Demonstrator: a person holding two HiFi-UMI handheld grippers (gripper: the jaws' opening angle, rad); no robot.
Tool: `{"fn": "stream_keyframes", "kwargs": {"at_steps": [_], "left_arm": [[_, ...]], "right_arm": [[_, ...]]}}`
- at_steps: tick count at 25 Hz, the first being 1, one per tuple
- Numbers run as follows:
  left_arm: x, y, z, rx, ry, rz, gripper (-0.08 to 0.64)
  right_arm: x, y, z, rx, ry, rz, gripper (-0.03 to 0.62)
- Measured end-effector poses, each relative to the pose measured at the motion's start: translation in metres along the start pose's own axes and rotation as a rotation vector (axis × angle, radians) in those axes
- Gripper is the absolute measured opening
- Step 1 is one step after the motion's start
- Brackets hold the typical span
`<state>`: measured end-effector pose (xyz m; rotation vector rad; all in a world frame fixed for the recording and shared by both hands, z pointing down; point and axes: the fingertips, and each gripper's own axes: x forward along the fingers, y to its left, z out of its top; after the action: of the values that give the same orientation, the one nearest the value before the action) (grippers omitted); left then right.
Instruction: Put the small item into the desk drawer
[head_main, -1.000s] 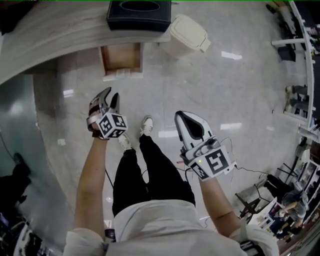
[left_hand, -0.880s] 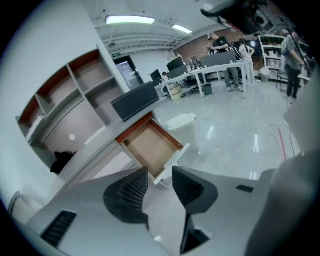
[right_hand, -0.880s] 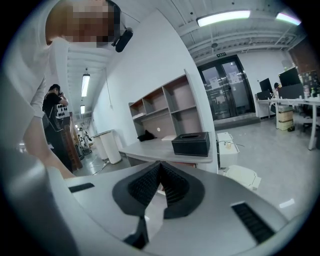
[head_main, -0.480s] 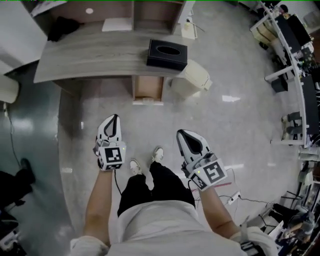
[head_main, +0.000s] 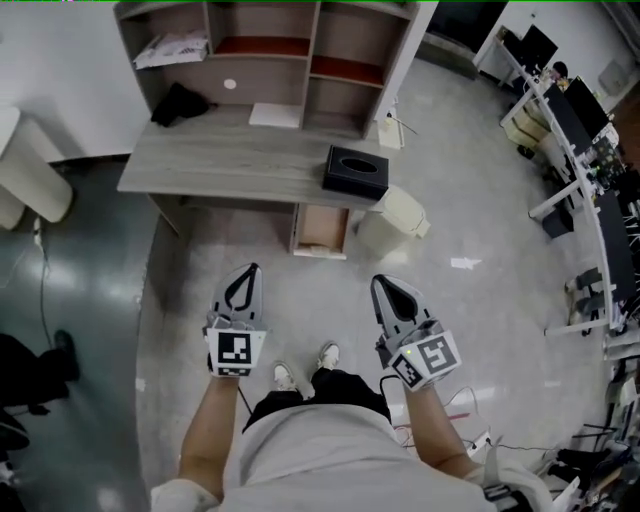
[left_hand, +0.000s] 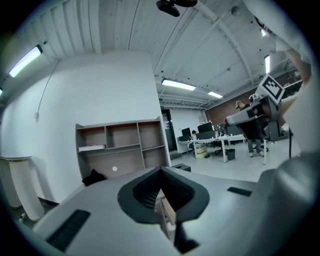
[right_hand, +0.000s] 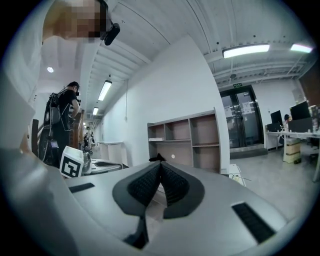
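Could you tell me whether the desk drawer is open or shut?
Open: the drawer juts out past the desk edge, its inside visible.

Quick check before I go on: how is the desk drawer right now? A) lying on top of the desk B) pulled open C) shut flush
B: the drawer sticks out past the front edge of the desk, its inside showing, beside the beige bin.

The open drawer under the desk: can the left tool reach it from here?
Probably not from here. The left tool is shut and held well short of the drawer, with only floor between. Nothing blocks the way, so a step closer should do.
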<state>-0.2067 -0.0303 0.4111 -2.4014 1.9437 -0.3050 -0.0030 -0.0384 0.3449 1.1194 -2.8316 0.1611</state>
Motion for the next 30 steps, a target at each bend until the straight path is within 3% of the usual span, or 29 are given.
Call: {"fn": "stream_keyframes", "kwargs": {"at_steps": [7,14,23,30], "left_arm": [[-0.013,0.008,0.037,-0.049,-0.047,-0.032,0.017],[-0.02,0.018,0.077,-0.118,-0.137,-0.009,0.017],[-0.013,0.023,0.123,-0.097,-0.192,0.017,0.017],[-0.017,0.036,0.13,-0.115,-0.19,0.082,0.017]], "right_arm": [[-0.014,-0.013,0.02,0.018,-0.041,-0.031,0.023],[-0.025,-0.034,0.043,0.001,-0.095,-0.038,0.023],[-0.046,-0.094,0.079,-0.005,-0.17,-0.105,0.023],[-0.058,-0.134,0.081,0.005,-0.177,-0.152,0.023]]}}
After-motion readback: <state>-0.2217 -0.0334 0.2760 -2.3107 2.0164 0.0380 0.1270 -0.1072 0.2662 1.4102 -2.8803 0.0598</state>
